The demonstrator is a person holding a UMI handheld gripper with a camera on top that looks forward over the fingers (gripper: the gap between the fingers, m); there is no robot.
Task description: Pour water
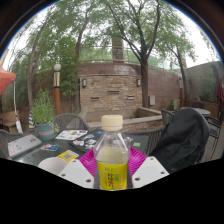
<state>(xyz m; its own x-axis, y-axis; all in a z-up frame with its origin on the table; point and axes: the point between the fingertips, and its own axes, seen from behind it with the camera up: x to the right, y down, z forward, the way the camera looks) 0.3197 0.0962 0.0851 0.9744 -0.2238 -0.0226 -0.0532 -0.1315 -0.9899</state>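
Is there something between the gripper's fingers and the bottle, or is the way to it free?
Nothing visible stands in the way. The bottle of yellow liquid already sits between the gripper fingers, against the pink pads.

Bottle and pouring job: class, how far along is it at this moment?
Done: the gripper is shut on the bottle, held upright between the pink pads. In hand: holding it above the table. Left: the cap is still on, and no tilting or pouring is visible.

Bottle (112, 160) label seemingly bears no readable text
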